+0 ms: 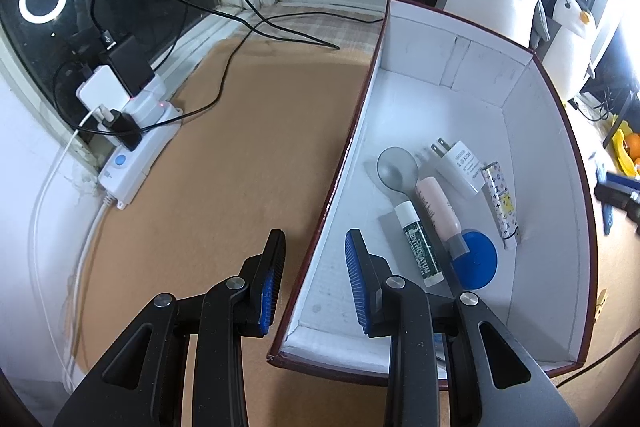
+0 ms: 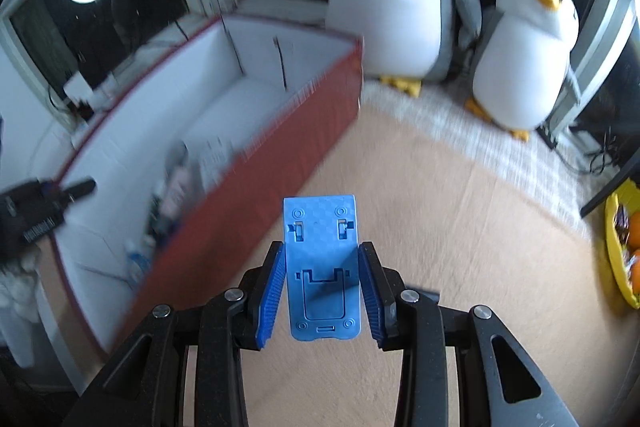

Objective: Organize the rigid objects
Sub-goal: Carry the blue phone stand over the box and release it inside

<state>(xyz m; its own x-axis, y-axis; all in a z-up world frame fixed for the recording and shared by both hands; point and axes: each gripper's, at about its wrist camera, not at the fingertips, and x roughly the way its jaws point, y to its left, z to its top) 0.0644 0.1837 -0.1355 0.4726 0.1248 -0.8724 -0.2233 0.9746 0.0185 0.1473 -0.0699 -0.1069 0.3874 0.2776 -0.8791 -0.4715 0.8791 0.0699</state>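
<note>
Our right tool (image 2: 322, 287) clamps a blue plastic stand (image 2: 322, 267) above the tan table (image 2: 440, 227), just beside the red box (image 2: 280, 131). Our left tool (image 1: 314, 283) straddles the box's near wall, pads seemingly apart from it. Inside lie a lip balm (image 1: 420, 243), spoon (image 1: 398, 169) and charger (image 1: 460, 163). Penguin plushes (image 2: 524, 55) stand beyond.

tan table (image 1: 224, 163) bears a red box (image 1: 340, 163), a white power strip (image 1: 136, 151), black cables (image 1: 240, 39).
</note>
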